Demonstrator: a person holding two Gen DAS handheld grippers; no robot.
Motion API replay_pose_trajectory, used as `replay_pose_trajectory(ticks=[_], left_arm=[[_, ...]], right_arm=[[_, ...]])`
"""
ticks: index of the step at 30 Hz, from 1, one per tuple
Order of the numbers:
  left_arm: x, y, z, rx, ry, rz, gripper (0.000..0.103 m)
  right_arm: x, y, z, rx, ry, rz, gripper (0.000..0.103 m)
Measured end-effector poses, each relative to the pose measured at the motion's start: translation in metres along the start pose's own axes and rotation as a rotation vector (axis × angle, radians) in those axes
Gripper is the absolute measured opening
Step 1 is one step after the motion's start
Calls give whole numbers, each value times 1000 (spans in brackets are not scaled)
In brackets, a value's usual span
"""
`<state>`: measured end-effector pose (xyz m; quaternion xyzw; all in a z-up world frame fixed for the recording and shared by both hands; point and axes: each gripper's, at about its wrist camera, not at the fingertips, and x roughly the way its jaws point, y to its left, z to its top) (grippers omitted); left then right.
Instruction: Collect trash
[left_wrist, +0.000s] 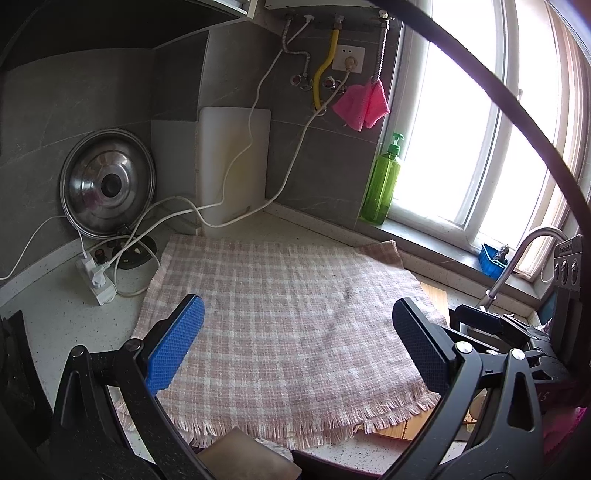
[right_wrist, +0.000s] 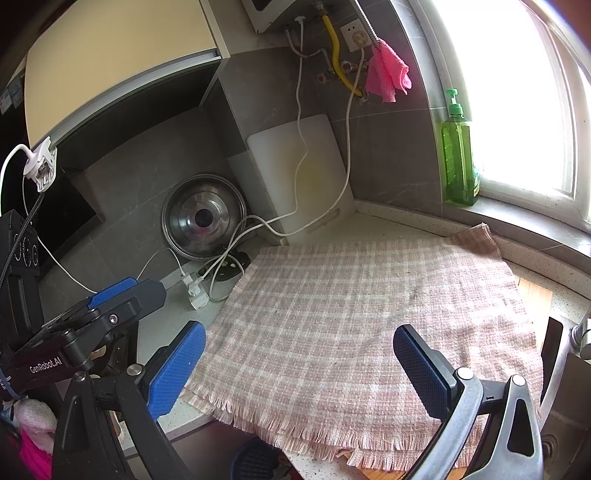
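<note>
Both the left gripper (left_wrist: 297, 347) and right gripper (right_wrist: 299, 365) hover wide open, empty, over the pink checked cloth (left_wrist: 288, 317) on the counter (left_wrist: 55, 295).

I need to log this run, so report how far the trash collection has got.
Done: cannot tell; no trash shows on the checked cloth, and no bin or bag is in view. In hand: nothing; the left gripper and right gripper are both open and empty above the cloth. Left: no trash shows on the cloth or near the pot lid and power strip.
</note>
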<state>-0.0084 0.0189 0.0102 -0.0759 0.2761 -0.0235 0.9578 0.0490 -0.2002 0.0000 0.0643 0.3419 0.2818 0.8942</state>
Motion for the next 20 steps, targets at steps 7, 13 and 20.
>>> replay_pose_trajectory(ticks=[7, 13, 20], left_arm=[[3, 1, -1, -15, 20, 9, 103], [4, 3, -1, -16, 17, 29, 103], [3, 3, -2, -10, -4, 87, 103]], right_arm=[[3, 0, -2, 8, 7, -2, 103], [3, -3, -2, 17, 8, -8, 103], [3, -6, -2, 24, 9, -9, 103]])
